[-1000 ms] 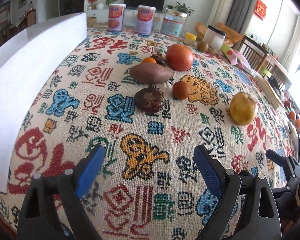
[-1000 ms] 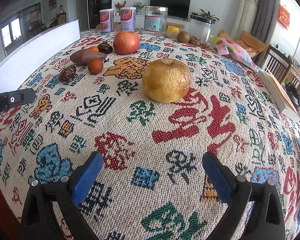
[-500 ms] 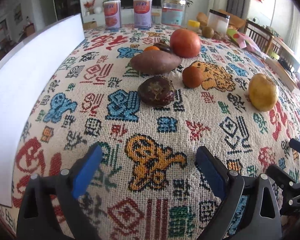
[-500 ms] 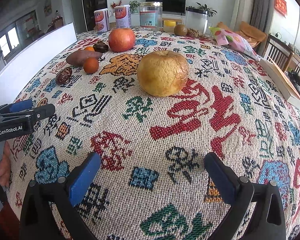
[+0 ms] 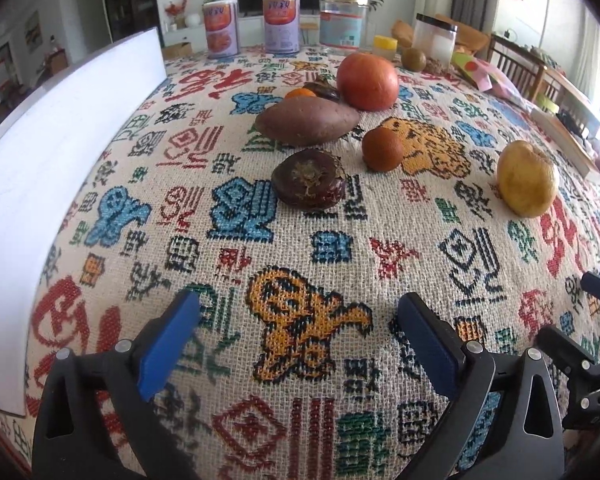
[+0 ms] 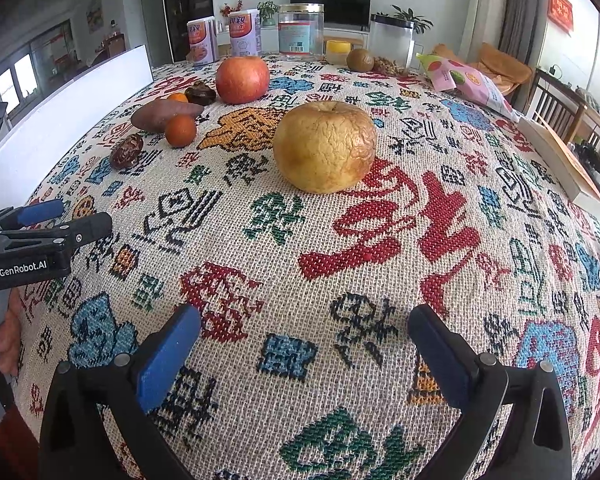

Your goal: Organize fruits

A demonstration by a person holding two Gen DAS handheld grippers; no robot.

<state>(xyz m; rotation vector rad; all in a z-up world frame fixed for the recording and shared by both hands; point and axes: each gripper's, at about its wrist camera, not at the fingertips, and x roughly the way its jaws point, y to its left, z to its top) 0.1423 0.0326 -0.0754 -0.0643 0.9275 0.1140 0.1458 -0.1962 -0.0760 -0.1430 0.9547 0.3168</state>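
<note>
Fruits lie on a patterned tablecloth [image 5: 148, 264]. A dark brown wrinkled fruit [image 5: 308, 184] is nearest my left gripper [image 5: 298, 308], whose jaws are opening with nothing between them. Beyond lie a sweet potato [image 5: 308, 122], a small orange fruit [image 5: 382, 149], a red apple [image 5: 367, 81], and a wrinkled yellow apple [image 5: 527, 178] to the right. In the right wrist view, the yellow apple [image 6: 324, 146] sits ahead of my right gripper [image 6: 304, 320], which is open and empty. The left gripper [image 6: 72, 218] shows at that view's left edge.
A white board [image 5: 60, 184] lies along the table's left side. Two cans [image 5: 280, 24], glass jars [image 6: 300, 32], a kiwi [image 6: 360, 60] and a snack bag [image 6: 468, 80] stand at the far edge. A book [image 6: 560, 156] and chairs are on the right.
The left gripper's jaws have spread a little wider and its view has rolled and edged toward the fruits. It has come further into the right wrist view. The right gripper stayed put.
</note>
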